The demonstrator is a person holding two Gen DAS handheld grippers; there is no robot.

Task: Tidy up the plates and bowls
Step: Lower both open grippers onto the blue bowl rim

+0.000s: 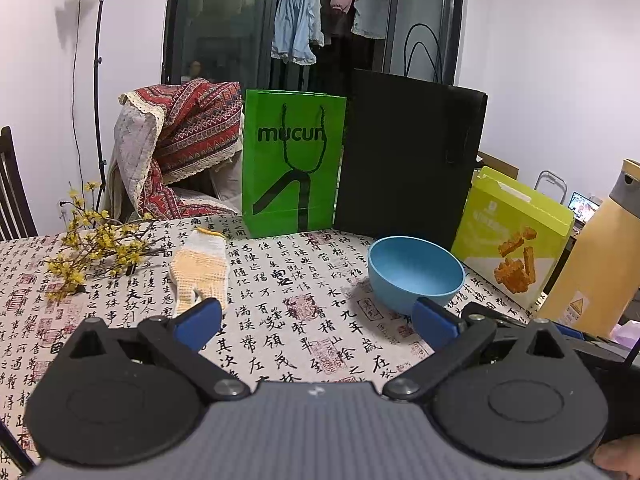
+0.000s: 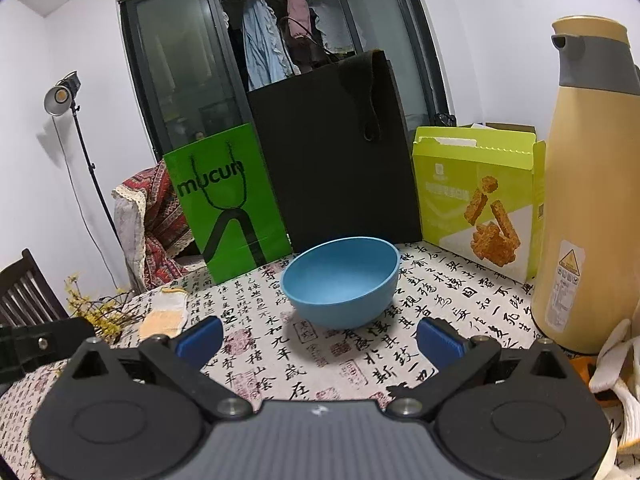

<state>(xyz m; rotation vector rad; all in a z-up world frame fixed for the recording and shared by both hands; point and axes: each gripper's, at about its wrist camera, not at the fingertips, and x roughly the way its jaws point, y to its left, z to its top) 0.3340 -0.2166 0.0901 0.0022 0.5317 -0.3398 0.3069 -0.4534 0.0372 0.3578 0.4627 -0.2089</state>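
Both hand-held grippers (image 1: 316, 324) (image 2: 318, 340) spread wide, empty; blue bowl (image 2: 342, 280) centred only in right view.

So the table (image 2: 460, 312) has a white cloth covered in black calligraphy and red seal stamps, and a blue bowl (image 2: 342, 282) sits upright on it just in front of a black paper bag (image 2: 336, 160). A green bag (image 2: 228, 204) stands left of the black one, a lime snack box (image 2: 476, 200) right of it, and a tall yellow thermos (image 2: 592, 184) at the far right. Over on the left lie a knitted work glove (image 1: 200, 268) and a sprig of yellow flowers (image 1: 96, 248).
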